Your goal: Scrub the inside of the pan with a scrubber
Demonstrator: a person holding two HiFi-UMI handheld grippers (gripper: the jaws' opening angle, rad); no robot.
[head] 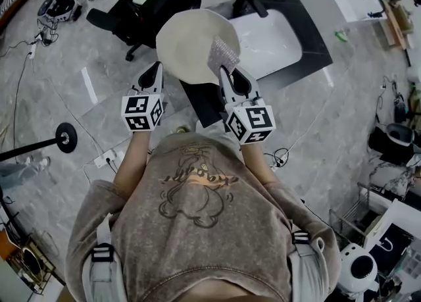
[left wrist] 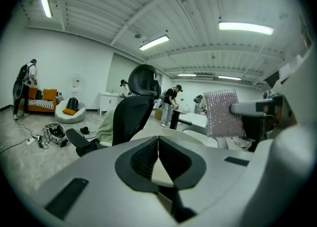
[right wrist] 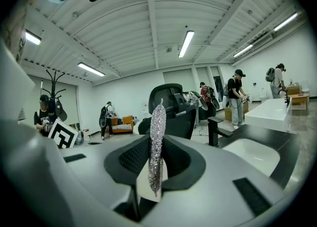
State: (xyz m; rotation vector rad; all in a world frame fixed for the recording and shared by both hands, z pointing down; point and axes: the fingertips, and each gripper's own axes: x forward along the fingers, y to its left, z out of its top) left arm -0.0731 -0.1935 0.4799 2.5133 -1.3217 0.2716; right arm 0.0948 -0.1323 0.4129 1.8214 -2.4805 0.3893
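1. Pan [head: 191, 44]: cream, round, shallow, inside facing up twd the head cam. It shows betw the black office chair [head: 154, 4] and the near-left corner of the table [head: 312, 44] (black frame, white top). What's under it can't be made out.
2. L gripper [head: 156, 67]: jaws closed right down, tips at the pan's near-left rim, pinching that thin rim. In the L gripper view the pads meet in one seam, w/ cream pan surface just beyond.
3. R gripper [head: 227, 72]: jaws narrow, clamped on the scrubber [head: 222, 54]. In the R gripper view the scrubber stands upright and edge-on betw the pads, sticking out past the tips.
4. Scrubber: silvery mesh, flat, roughly rectangular. It sits over the pan's right rim area. L gripper view has its lower edge right at the pan; actual contact not clear.
5. Marker cubes [head: 141, 113] on both grippers sit close to the person's chest, R one nearer the cam.
6. Floor: grey tile, power strip [head: 108, 158] w/ cables at left, and a round-base stand [head: 64, 137].
7. Bkgd in gripper views: several people standing, sofa [left wrist: 42, 103] at the far wall.
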